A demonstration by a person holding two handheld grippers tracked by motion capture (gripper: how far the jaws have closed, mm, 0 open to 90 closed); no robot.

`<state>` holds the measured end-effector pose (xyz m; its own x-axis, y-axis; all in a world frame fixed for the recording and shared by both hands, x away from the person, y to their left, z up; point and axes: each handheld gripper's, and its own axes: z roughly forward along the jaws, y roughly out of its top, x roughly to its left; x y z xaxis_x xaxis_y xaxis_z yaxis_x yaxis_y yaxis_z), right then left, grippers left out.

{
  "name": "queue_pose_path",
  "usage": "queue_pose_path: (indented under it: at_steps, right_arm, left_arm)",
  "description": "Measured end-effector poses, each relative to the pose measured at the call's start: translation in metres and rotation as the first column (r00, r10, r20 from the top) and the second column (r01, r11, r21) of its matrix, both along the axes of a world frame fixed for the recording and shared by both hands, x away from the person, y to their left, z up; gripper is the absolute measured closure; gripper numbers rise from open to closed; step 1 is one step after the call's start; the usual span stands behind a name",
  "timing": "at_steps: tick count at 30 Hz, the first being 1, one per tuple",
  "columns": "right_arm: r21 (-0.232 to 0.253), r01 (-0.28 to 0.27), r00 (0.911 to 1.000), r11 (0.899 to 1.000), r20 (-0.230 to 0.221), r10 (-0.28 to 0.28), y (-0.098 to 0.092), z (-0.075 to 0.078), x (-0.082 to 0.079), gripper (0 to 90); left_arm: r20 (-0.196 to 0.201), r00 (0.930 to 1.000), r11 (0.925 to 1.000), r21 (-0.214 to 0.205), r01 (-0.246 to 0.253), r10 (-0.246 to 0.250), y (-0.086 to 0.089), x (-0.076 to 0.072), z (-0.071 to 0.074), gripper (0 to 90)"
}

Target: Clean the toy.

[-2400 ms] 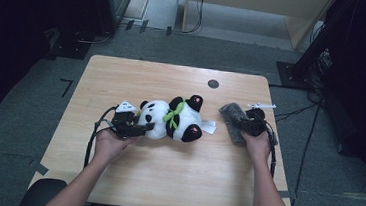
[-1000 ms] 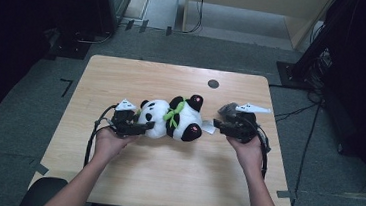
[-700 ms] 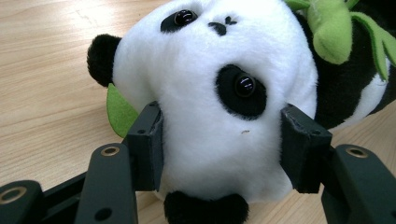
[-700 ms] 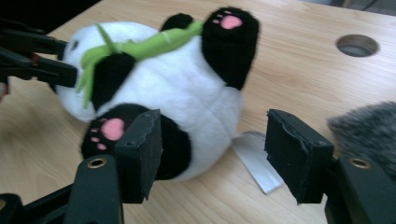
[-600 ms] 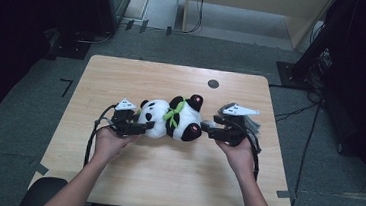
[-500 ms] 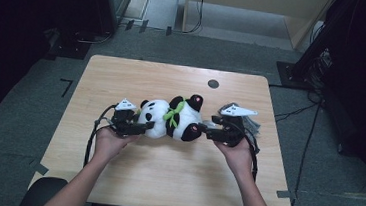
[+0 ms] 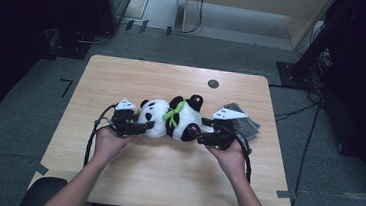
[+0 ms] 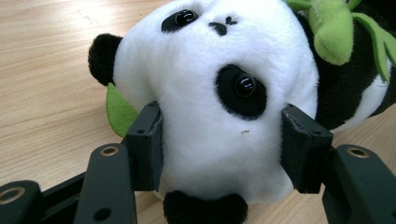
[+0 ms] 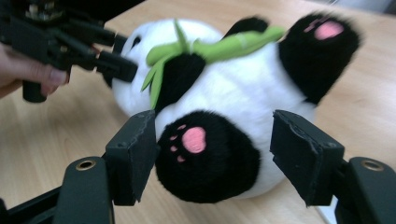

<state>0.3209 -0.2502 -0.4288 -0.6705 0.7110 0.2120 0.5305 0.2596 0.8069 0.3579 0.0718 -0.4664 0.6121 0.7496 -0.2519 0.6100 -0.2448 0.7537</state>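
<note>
A black-and-white panda plush (image 7: 169, 118) with a green bamboo sprig lies on its side in the middle of the wooden table (image 7: 164, 181). My left gripper (image 7: 145, 126) is shut on its white head (image 8: 210, 70), and both pads (image 8: 147, 144) press into the fur. My right gripper (image 7: 199, 133) reaches in from the right. Its jaws have just been opening and now straddle the black foot with the pink paw print (image 9: 205, 154). The right pad (image 9: 299, 154) stands apart from the foot. In the right gripper view the left gripper (image 9: 116, 65) sits by the head.
A crumpled grey item (image 7: 249, 124) lies on the table behind my right hand, near the right edge. A small dark round spot (image 7: 213, 83) marks the far middle of the tabletop. Bare wood stretches in front of the plush.
My right gripper has moved left from the grey item to the panda's foot, and its jaws now stand wider. The left gripper and the plush have stayed in place.
</note>
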Motion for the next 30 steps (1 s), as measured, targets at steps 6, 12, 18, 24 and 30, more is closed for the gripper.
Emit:
queue_pose_path:
  at_steps: [6, 12, 18, 24, 30]
  right_arm:
    - [-0.039, -0.027, 0.9996, 0.999, -0.001, 0.027, 0.008, -0.015, 0.003, 29.5]
    - [-0.073, -0.023, 0.9994, 0.997, 0.023, 0.025, 0.013, -0.023, 0.007, 25.7]
    - [-0.045, -0.006, 0.9995, 0.999, 0.03, 0.008, 0.015, -0.03, 0.015, 21.5]
    - [-0.069, -0.007, 0.9988, 0.998, 0.048, 0.01, 0.022, -0.036, 0.02, 19.7]
    - [-0.116, -0.003, 0.9968, 0.993, 0.079, 0.012, 0.023, -0.038, 0.021, 34.0]
  left_arm:
    - [-0.002, 1.0, 1.0, -0.003, 0.0, 0.0, 0.0, 0.0, 0.0, 40.3]
    - [-0.011, 0.9999, 0.9999, -0.011, -0.002, 0.002, 0.001, 0.002, 0.0, 39.9]
    - [-0.019, 0.9998, 0.9998, -0.018, -0.003, 0.003, 0.001, 0.003, 0.0, 39.5]
    - [-0.027, 0.9996, 0.9994, -0.034, -0.008, 0.007, 0.0, 0.005, -0.001, 36.0]
    - [-0.012, 0.9999, 0.9995, -0.031, 0.011, -0.012, -0.002, 0.006, -0.004, 26.4]
